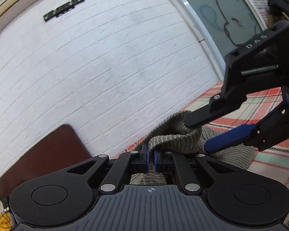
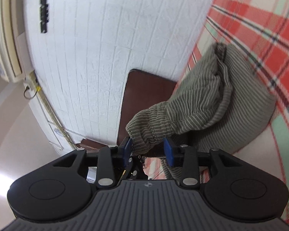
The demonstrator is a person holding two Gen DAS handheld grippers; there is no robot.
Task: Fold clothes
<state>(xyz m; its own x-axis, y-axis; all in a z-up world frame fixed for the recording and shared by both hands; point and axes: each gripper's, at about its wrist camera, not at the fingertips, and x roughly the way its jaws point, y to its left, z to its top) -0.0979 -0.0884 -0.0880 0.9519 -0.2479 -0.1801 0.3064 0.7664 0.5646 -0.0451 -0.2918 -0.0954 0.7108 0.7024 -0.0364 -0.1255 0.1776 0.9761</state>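
We hold striped garment [image 1: 175, 134] bunched, lifted above plaid bedspread [image 1: 269, 104] near white brick wall [image 1: 86, 67]. Left gripper [image 1: 151, 160]: jaws pinching fabric edge. Right gripper [image 2: 149, 151]: jaws spread, elastic hem lying between them. Risk, we judge: single pinch lets cloth slip or sag, fold landing crooked.

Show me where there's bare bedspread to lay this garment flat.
Bare plaid bedspread lies on the striped garment's far side, away from the white brick wall. It is crowded where the left gripper and right gripper meet the garment's bunched edge.
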